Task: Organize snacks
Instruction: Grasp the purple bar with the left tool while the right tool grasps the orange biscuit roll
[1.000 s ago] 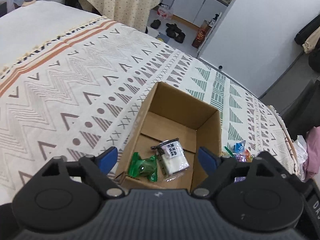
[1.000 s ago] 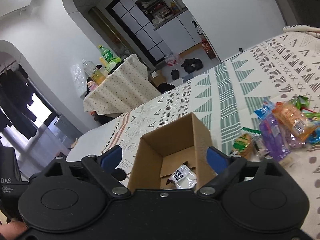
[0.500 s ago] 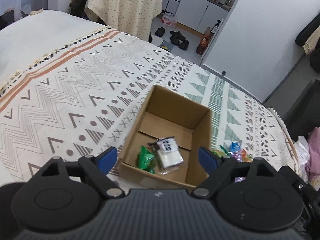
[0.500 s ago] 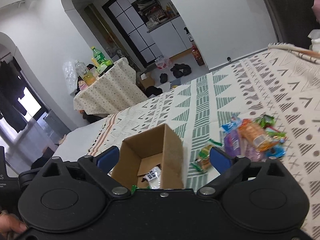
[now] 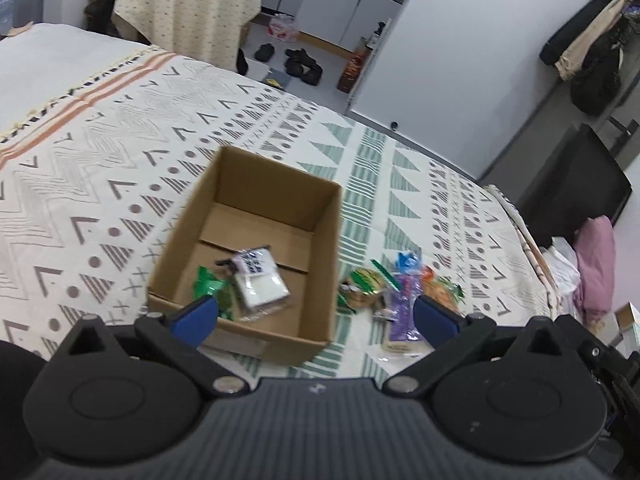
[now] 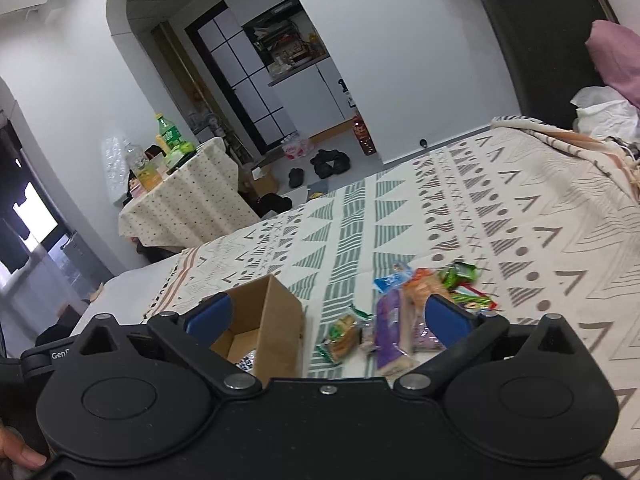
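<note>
We have the left gripper (image 5: 316,316) up above the patterned bedspread (image 5: 120,168), its blue-padded fingers (image 5: 196,314) spread wide with nothing between them. Below sits the cardboard box (image 5: 320,264), a plain brown corrugated rectangle, open at the top, flaps folded flat on its floor. Inside, toward the near wall, lie a crinkly green wrapper (image 5: 208,286) and a clear plastic packet with white contents and a dark printed label (image 5: 258,280), the two touching.

Just to the right of the box, on the cloth, there's the loose snack pile (image 5: 400,292): glossy film packets, a long purple one (image 5: 400,308), a round green-and-gold one (image 5: 362,284), a blue-tipped one at the far side.

Our right gripper (image 6: 326,316) is held over the same spot, jaws parted just as wide and empty. Through them we see the box's corner (image 6: 276,320) on the left and the purple packet (image 6: 390,332) lying flat beside an orange packet (image 6: 426,286), with a small green wrapper (image 6: 458,274) at the pile's far edge. The weave shows grey chevrons and green triangles.
</note>
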The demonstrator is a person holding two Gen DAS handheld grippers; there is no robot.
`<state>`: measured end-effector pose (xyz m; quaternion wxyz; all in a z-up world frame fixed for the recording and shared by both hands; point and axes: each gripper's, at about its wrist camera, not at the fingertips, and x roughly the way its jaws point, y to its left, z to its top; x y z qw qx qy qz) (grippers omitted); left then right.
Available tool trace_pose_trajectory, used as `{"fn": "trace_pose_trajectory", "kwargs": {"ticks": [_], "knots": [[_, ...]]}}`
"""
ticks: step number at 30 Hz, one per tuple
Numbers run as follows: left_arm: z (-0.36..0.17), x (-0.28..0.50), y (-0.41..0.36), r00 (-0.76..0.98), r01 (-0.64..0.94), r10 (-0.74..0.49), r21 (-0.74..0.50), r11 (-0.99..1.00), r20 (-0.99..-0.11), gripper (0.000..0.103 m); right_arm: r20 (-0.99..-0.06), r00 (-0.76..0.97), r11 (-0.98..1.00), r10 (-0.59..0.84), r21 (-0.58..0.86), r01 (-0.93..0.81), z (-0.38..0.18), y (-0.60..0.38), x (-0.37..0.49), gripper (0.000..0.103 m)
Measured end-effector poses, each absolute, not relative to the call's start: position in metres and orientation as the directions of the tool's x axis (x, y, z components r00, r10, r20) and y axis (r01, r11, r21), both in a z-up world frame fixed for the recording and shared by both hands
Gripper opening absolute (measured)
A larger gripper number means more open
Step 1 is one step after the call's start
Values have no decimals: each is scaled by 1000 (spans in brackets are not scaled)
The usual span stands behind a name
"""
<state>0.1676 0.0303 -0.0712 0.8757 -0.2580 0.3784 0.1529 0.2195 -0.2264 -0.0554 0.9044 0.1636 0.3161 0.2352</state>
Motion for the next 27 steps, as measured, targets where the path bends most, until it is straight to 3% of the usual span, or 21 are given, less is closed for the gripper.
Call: {"fn": "trace_pose_trajectory", "kwargs": {"ticks": [8, 27], "knots": [[-74, 179, 10, 674, -426, 8, -379, 822, -739, 103, -495, 701, 840, 513, 458, -291, -52, -249, 223, 103], [-95, 226, -42, 648, -359, -16, -324, 875, -762, 101, -522, 731, 840, 438, 529, -126, -85, -294, 253, 102]]}}
